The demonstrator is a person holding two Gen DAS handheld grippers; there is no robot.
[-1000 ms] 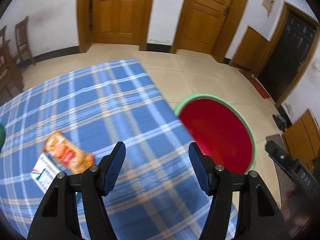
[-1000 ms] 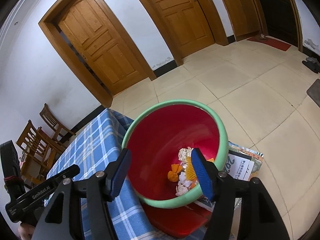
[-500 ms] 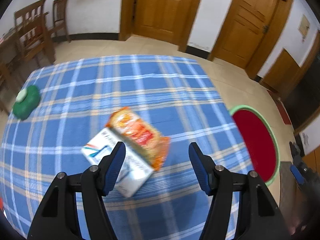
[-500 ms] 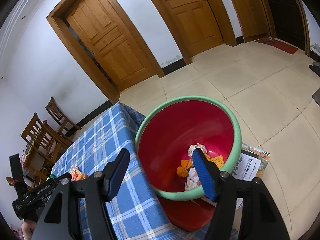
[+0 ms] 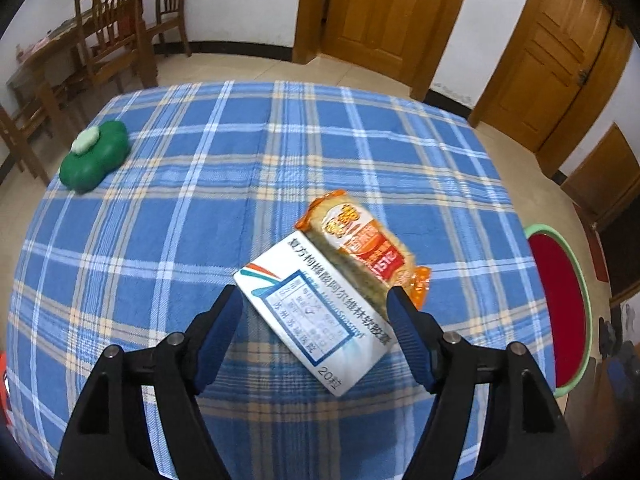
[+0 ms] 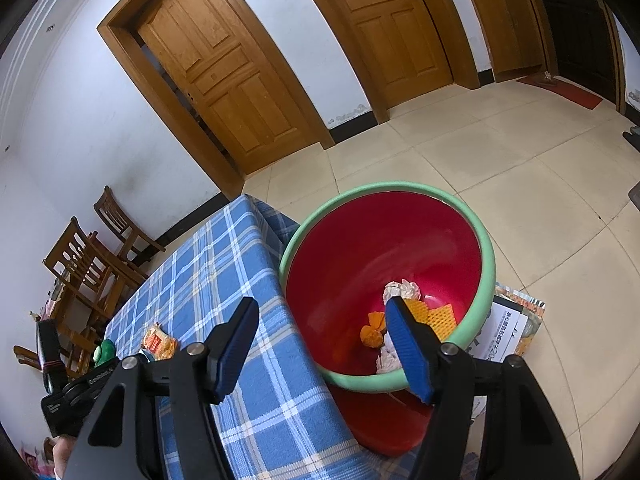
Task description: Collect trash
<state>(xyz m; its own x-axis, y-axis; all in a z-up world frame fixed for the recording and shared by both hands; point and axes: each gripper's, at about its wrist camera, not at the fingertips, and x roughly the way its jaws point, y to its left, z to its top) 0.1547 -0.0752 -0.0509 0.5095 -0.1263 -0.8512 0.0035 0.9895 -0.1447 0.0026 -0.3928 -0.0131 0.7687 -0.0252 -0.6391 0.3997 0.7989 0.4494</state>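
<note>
A white medicine box lies on the blue plaid tablecloth, with an orange snack packet leaning on its far side. My left gripper is open, hovering just above the box, its fingers to either side. The red trash bin with a green rim stands on the floor beside the table and holds crumpled paper and orange scraps. My right gripper is open and empty above the bin's near rim. The bin also shows at the right of the left wrist view.
A green flower-shaped object sits at the table's far left. Wooden chairs stand beyond the table. Printed papers lie on the floor by the bin. The snack packet and left gripper body show in the right wrist view.
My left gripper has swung left from the bin to over the medicine box and snack packet, and closer to them. The right gripper stays over the bin, shifted slightly.
</note>
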